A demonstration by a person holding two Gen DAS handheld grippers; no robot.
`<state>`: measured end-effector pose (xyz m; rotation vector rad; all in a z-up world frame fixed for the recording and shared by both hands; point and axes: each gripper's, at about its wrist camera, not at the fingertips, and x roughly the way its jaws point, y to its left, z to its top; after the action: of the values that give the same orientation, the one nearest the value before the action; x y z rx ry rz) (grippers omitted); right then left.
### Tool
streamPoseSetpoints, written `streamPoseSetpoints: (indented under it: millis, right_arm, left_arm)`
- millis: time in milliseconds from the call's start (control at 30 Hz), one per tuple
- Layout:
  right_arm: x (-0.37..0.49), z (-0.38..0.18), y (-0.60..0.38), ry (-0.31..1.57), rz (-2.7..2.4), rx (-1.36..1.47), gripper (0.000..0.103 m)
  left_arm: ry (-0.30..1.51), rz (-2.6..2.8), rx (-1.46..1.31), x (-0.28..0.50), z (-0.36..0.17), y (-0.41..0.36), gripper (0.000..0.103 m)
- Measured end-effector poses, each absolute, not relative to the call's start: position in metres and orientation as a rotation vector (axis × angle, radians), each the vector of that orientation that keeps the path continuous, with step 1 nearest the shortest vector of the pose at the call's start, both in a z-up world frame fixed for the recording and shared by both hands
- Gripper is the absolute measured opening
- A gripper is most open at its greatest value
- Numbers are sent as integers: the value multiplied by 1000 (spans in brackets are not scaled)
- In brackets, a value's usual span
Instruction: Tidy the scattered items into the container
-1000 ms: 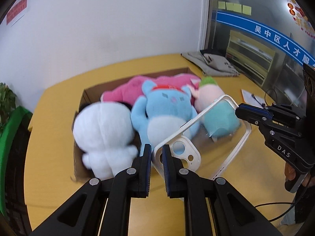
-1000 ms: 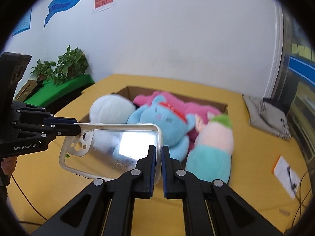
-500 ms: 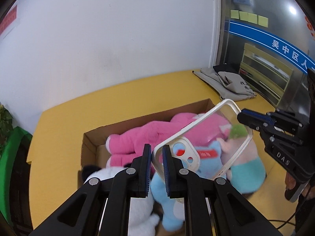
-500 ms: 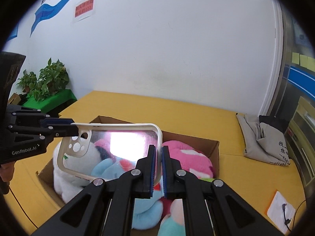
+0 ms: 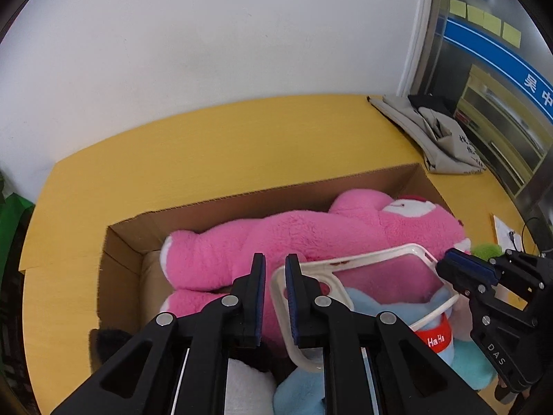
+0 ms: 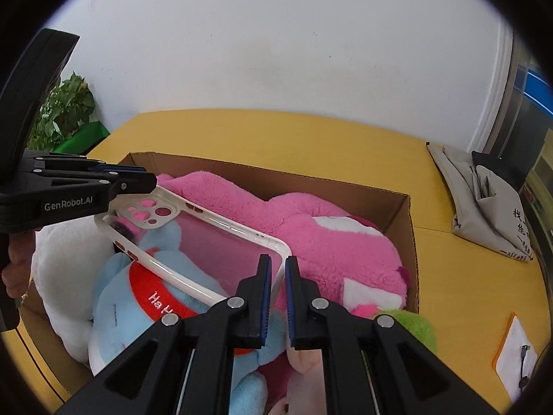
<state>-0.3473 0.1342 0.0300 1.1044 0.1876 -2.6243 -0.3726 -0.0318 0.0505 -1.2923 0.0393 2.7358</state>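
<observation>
Our left gripper [image 5: 274,299] has its fingers nearly together, and the camera-hole end of the clear phone case [image 5: 363,287] seems to sit just outside the right-hand finger rather than squarely between the two, so we honestly can't tell if that side has a real grip. The right gripper [image 6: 275,297] looks more convincing: narrow gap, with the case's rounded corner rim pinched right between the fingers.

The case itself hangs flat-ish, slightly tilted, strung between both grippers directly above the cardboard box [image 6: 411,242]. Under it are the pink plush [image 6: 328,242], the blue plush [image 6: 114,304] with its red "Ha Ha" band, and a white plush [image 6: 65,266] on the left end. The box is stuffed.

What worries us: a thin slick rim held only at the corners. If either side lets go unevenly, the case swings off the other one, and since the toys form a soft, lumpy heap, it could slide off them and over the box wall onto the table [image 5: 242,145] instead of settling inside. We'd guess a low, level release is the safer bet.

Pose-wise, both grippers point forward and down over the near side of the box, facing inward toward each other across the case.
</observation>
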Motion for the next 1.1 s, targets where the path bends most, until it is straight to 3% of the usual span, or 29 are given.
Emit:
streamPoseSetpoints:
  millis: [33, 67, 100, 133, 300, 433, 500, 600, 733, 1100]
  right_arm:
    - [-346, 33, 136, 176, -2631, 1086, 26]
    - [-341, 36, 137, 155, -2638, 1053, 40]
    - [-337, 41, 138, 136, -2647, 1035, 70]
    - [-332, 44, 140, 108, -2659, 1019, 80]
    - [-293, 61, 156, 10, -2686, 973, 80]
    - [-248, 68, 163, 9, -2722, 950, 80]
    - [-223, 71, 163, 22, -2725, 930, 80]
    - [-188, 74, 165, 57, -2738, 878, 80]
    - [-151, 79, 172, 65, -2758, 845, 80]
    - [-95, 71, 181, 56, -2761, 878, 80]
  left_arm:
    - [32, 2759, -1279, -369, 55, -36, 26]
    - [24, 2783, -1266, -365, 60, -42, 41]
    - [19, 2811, -1250, -360, 65, -48, 53]
    - [13, 2839, -1228, -352, 71, -53, 58]
    - [1, 2925, -1138, -292, 96, -70, 87]
    - [33, 3050, -1059, -227, 110, -73, 93]
    - [-35, 3084, -1024, -198, 113, -76, 103]
    - [-149, 3074, -1010, -157, 107, -77, 103]
    - [-83, 3084, -1031, -116, 94, -66, 103]
    - [-149, 2949, -1070, -46, 70, -15, 103]
